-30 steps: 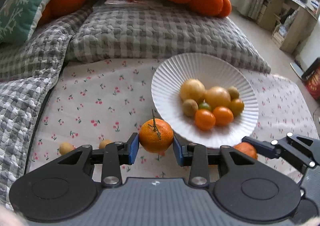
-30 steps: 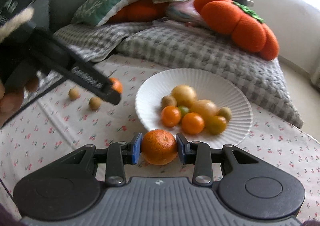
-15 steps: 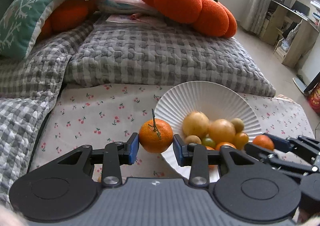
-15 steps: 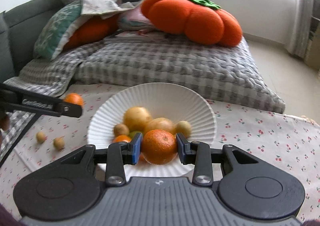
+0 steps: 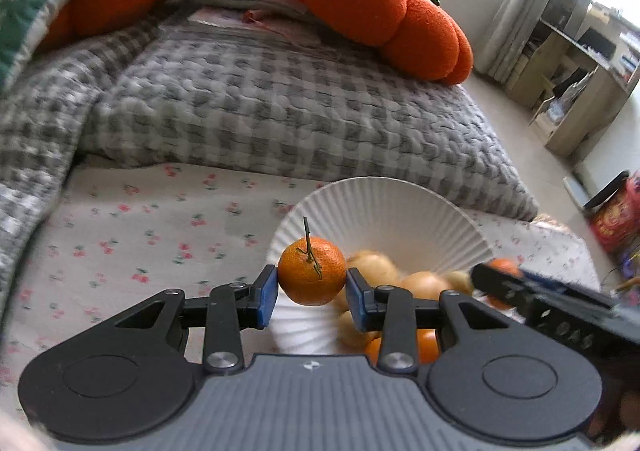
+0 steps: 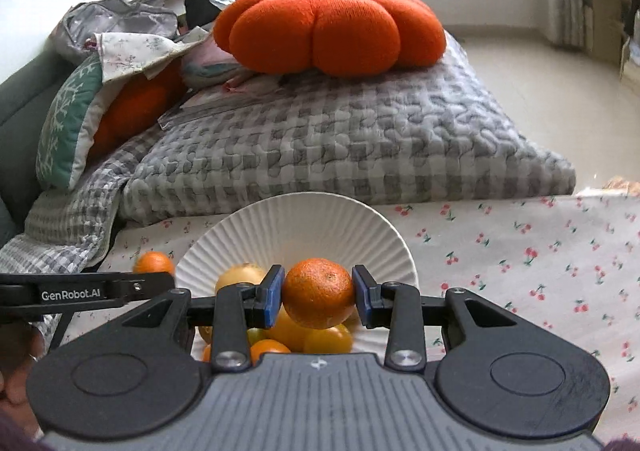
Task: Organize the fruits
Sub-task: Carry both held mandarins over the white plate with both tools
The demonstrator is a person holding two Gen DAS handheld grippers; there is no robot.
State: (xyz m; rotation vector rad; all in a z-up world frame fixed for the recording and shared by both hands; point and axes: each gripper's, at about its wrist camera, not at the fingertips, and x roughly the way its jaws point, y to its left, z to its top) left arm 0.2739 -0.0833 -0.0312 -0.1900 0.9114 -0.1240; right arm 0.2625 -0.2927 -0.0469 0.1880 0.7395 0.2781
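Both sets of jaws are clamped on fruit: left gripper (image 5: 312, 293) pinches a stemmed mandarin (image 5: 311, 270) btwn its blue pads, twig pointing up, at lower centre of the left wrist view; right gripper (image 6: 319, 295) squeezes a stemless mandarin (image 6: 319, 293) at lower centre of the right wrist view. Each fruit hangs over the near part of a white ribbed plate (image 5: 384, 211), w/ the stemmed one over the plate's left rim. On the plate, behind and under the fingers, sits a pile of yellow and orange fruits (image 6: 294, 331), partly hidden; one small green one shows too. Plate rests on a white cloth w/ cherry print (image 6: 540, 251) filling the lower part of both frames. In the left wrist view the right gripper pokes in from lower right, blurred, its orange load just visible at the tip. In the right wrist view the left gripper enters from lower left, a "GenRobot.AI" label on its finger, mandarin at its tip just beside the plate's left edge; a hand (image 6: 16, 347) shows at the far left edge. Behind the cloth: grey checked quilt (image 6: 340, 139) mid-frame, orange pumpkin cushion (image 6: 332, 33) on top of it, upper centre, green patterned pillow (image 6: 66, 123) at left.
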